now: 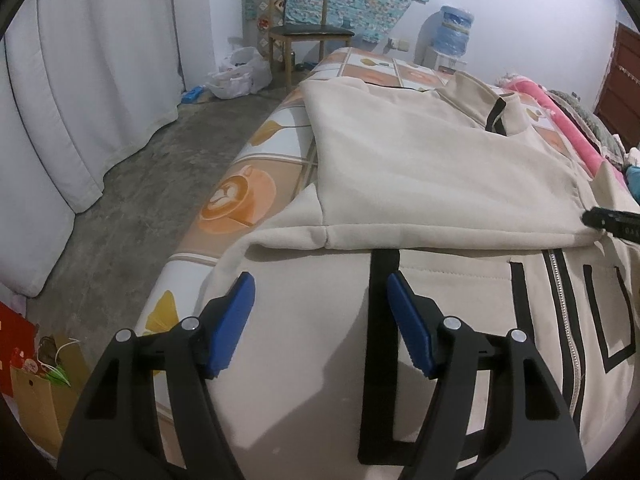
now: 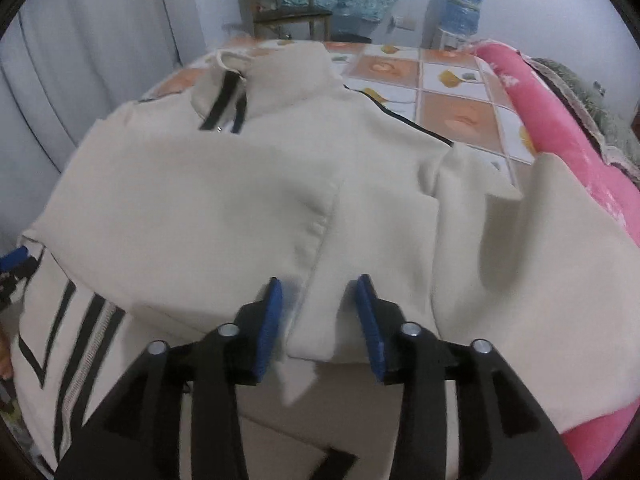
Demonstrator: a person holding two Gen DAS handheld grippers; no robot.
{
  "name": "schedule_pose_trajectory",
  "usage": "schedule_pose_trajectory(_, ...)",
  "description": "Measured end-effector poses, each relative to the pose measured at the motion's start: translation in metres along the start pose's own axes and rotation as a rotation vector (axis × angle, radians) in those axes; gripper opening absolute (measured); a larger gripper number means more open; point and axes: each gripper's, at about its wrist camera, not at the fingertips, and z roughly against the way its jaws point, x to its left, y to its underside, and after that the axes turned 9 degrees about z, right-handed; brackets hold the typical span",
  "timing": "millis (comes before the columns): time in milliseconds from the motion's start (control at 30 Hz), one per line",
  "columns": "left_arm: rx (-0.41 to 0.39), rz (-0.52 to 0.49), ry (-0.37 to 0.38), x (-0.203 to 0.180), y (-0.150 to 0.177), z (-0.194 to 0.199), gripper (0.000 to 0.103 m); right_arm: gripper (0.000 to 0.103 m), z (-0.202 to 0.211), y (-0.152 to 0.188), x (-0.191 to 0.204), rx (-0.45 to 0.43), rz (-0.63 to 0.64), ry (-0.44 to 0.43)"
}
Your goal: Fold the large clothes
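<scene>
From your left wrist camera, your left gripper (image 1: 320, 284) hovers over a cream jacket (image 1: 432, 172) with black stripes and a zip (image 1: 560, 308), spread on a bed (image 1: 240, 196) covered in a coffee-cup print. Its blue-padded jaws stand wide apart with nothing between them but the fabric lying flat below. A sleeve is folded across the jacket's chest. Beyond are a concrete floor, a white curtain (image 1: 80, 92) and a wooden chair (image 1: 304, 28). From your right wrist camera, your right gripper (image 2: 318, 312) sits over the folded sleeve (image 2: 312, 320); its jaws are partly open, the cuff lying loose between the pads, not pinched. A pink blanket (image 2: 560, 128) lies alongside.
</scene>
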Motion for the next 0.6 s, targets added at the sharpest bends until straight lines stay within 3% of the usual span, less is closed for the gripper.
schedule_pose_trajectory(167, 0.001, -0.003, -0.005, 0.001, 0.000, 0.001, 0.066, 0.051, 0.004, 0.013, -0.004, 0.008, -0.003, 0.011)
schedule_pose_trajectory(333, 0.003, 0.002, -0.020, 0.003, -0.001, 0.014, 0.067, 0.052, 0.026, 0.017, -0.003, -0.006, -0.019, 0.034)
schedule_pose_trajectory(467, -0.053, -0.039, -0.041, 0.001, -0.001, 0.046, 0.075, 0.052, 0.056, 0.028, 0.002, -0.059, -0.045, 0.047)
schedule_pose_trajectory(600, -0.058, -0.074, -0.033, -0.010, 0.002, 0.065, 0.084, 0.053, 0.072, 0.052, 0.009, -0.060, -0.094, 0.019)
